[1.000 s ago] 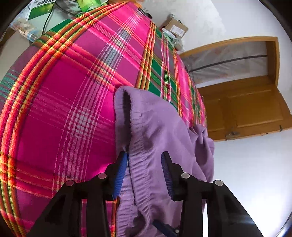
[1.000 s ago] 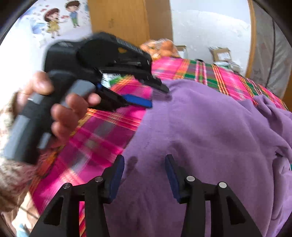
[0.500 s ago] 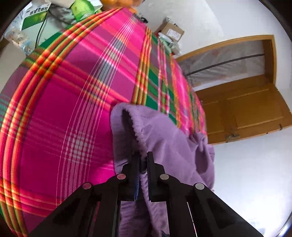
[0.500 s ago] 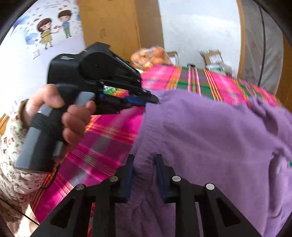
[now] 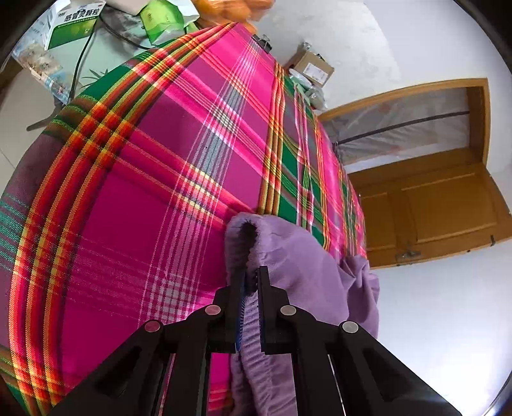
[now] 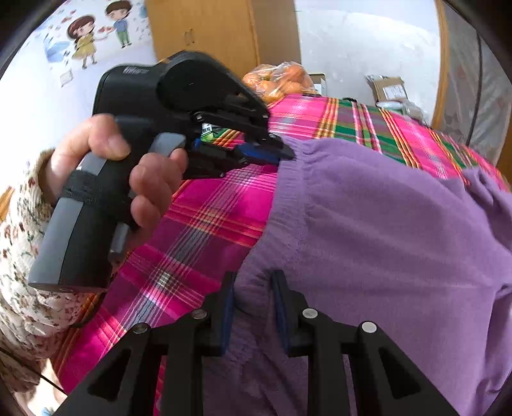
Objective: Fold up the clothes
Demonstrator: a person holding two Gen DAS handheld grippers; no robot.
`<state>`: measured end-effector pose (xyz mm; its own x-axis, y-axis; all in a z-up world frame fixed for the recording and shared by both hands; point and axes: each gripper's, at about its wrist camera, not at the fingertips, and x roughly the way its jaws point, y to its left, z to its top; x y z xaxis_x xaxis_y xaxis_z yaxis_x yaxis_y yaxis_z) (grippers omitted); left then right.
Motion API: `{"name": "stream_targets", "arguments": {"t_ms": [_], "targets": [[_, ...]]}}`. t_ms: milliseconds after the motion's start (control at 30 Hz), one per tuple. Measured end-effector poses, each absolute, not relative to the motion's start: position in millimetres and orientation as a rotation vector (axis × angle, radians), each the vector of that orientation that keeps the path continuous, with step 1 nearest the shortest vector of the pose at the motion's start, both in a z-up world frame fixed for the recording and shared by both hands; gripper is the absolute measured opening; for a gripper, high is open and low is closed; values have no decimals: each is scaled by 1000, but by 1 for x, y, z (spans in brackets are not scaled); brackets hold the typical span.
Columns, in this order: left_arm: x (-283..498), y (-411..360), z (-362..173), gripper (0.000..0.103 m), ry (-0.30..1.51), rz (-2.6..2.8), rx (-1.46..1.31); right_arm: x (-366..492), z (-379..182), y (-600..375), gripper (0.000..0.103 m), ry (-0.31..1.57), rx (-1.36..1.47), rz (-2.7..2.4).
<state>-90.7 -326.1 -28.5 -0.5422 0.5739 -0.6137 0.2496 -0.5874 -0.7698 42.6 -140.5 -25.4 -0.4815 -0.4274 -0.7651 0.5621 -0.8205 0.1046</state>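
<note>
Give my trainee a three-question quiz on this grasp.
1. True or false: the left gripper is shut on the purple garment's waistband.
2. What covers the surface under the garment? A plaid cloth, B white sheet, C bare wood.
3. Fill in: the bag at the far end holds ____ fruit.

Key: 1 true; 2 A; 3 orange.

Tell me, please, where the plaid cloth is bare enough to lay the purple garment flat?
The plaid cloth lies bare from the purple garment out to its far edge, and leftward. Clutter sits beyond that edge: a green box, an orange bag and a cardboard box. The garment and both grippers fill the near side.
</note>
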Motion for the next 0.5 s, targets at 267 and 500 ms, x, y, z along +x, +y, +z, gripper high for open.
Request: {"name": "stream_targets", "arguments": {"t_ms": [267, 500], "targets": [[-89, -328, -30, 6, -1312, 2240, -1383, 52, -29, -144, 24, 236, 1106, -2281], [-85, -329, -32, 14, -1347, 2204, -1412, 61, -26, -140, 29, 280, 1127, -2293]]}}
